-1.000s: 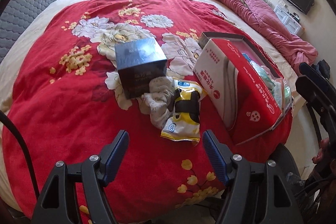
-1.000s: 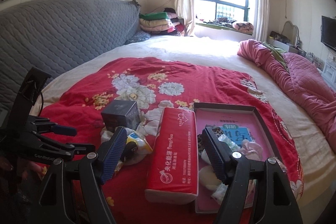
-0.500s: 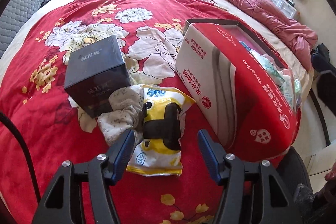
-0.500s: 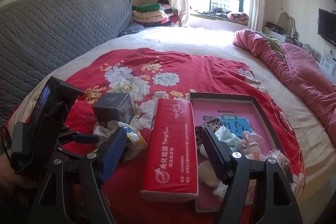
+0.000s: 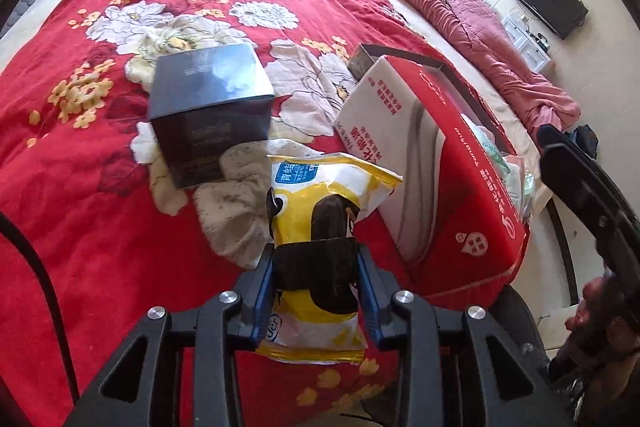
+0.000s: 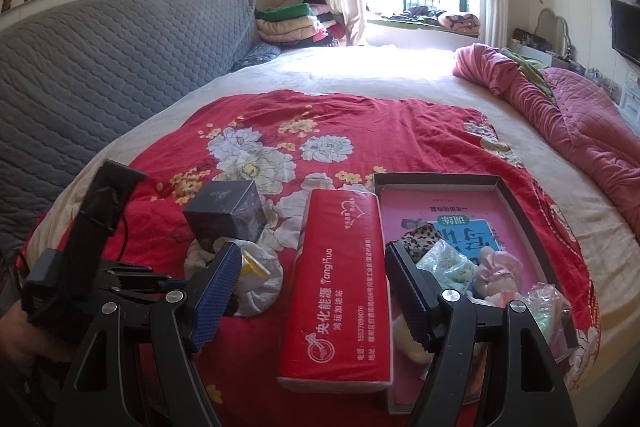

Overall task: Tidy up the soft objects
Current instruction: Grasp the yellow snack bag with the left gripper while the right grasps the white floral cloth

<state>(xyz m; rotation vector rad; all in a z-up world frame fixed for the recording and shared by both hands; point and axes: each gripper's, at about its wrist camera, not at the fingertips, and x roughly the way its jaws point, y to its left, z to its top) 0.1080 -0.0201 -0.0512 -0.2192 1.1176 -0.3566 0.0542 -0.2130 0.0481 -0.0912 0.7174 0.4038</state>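
Observation:
A yellow snack bag (image 5: 320, 195) lies on the red floral bedspread (image 5: 80, 227), partly over a crumpled pale cloth (image 5: 236, 211). My left gripper (image 5: 318, 263) straddles the bag's near half. Its jaws are closing, and both blue pads press on the bag's sides. In the right wrist view the bag (image 6: 256, 267) shows only partly, behind my finger. My right gripper (image 6: 316, 291) hovers open over a red tissue pack (image 6: 340, 287), holding nothing. An open tray (image 6: 520, 211) right of the pack holds several soft items, among them a leopard-print cloth (image 6: 420, 239) and a pink plush (image 6: 496, 267).
A dark cube box (image 5: 208, 107) stands just behind the cloth and the bag. The tissue pack (image 5: 440, 167) lies close on the bag's right. A pink quilt (image 6: 560, 115) is bunched at the bed's right side, and a grey padded headboard (image 6: 100, 67) rises at the left.
My left gripper came forward and down over the snack bag, and its jaws narrowed from wide apart onto the bag's sides. The right gripper stayed open and barely shifted.

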